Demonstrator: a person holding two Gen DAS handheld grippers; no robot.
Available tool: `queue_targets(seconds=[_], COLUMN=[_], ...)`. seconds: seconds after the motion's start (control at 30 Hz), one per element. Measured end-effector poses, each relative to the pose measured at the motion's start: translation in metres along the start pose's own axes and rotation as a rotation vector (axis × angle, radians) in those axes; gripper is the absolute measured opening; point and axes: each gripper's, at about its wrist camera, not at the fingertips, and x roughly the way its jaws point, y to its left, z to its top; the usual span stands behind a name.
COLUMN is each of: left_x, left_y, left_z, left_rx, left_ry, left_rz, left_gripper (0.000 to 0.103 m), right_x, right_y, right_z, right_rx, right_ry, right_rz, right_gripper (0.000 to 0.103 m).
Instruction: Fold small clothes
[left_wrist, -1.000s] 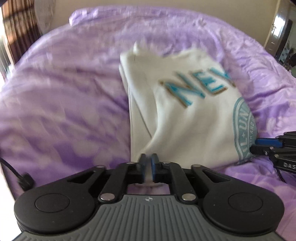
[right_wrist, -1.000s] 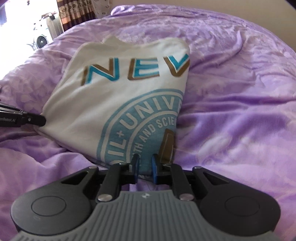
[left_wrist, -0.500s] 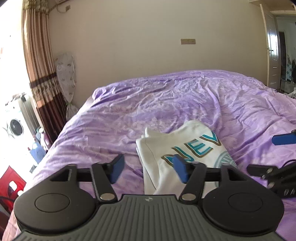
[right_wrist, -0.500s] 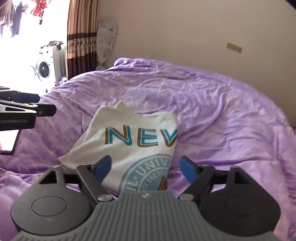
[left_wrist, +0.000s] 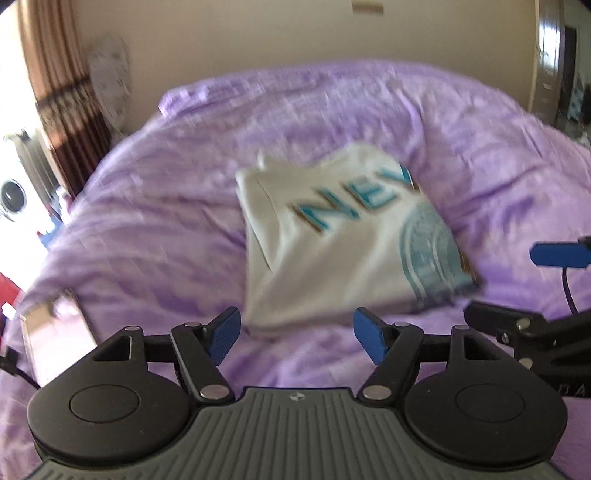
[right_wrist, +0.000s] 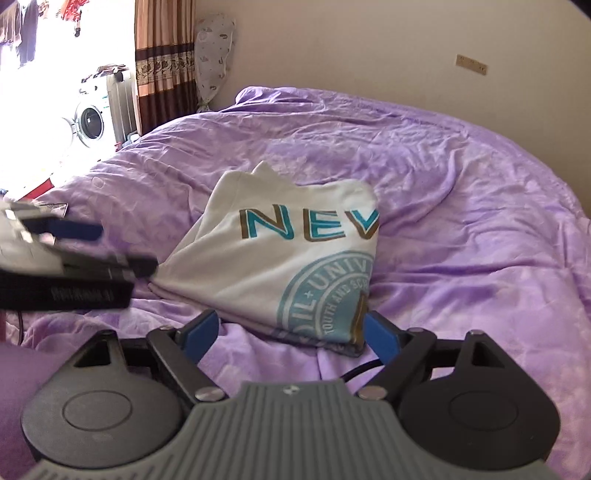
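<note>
A white T-shirt (left_wrist: 332, 243) with teal lettering and a round teal print lies folded into a compact rectangle on the purple bedspread (left_wrist: 155, 206). The same T-shirt (right_wrist: 288, 266) fills the middle of the right wrist view. My left gripper (left_wrist: 297, 338) hangs open just short of the shirt's near edge, nothing between its blue pads. My right gripper (right_wrist: 291, 338) is also open, wide, above the shirt's near right corner without touching it. Each gripper shows at the side of the other's view.
The purple bedspread (right_wrist: 461, 221) covers the whole bed, wrinkled all around the shirt. A flat phone-like object (left_wrist: 55, 339) with a cable lies at the bed's left edge. A curtain (right_wrist: 162, 62), a washing machine (right_wrist: 88, 122) and a beige wall stand beyond.
Both grippers were shut on the shirt's near edge a second ago. They let go, opened wide and pulled back and up, leaving the folded shirt lying on the bed.
</note>
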Motion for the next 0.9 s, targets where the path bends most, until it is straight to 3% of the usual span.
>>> queue_targets(seconds=[0.33,0.9], left_x=[0.020,0.022], left_y=[0.000,0.001], left_z=[-0.009,-0.005], left_rx=[-0.021,-0.014], left_ry=[0.110,0.110], left_rz=[-0.016,-0.017], left_gripper=[0.082,0.082], right_x=[0.030,0.037], right_y=[-0.013,-0.018], right_z=[-0.007,-0.007], right_rx=[0.067,0.081], right_ry=[0.120,0.149], right_rz=[0.071,0.092], right_gripper=[0.082,0.082])
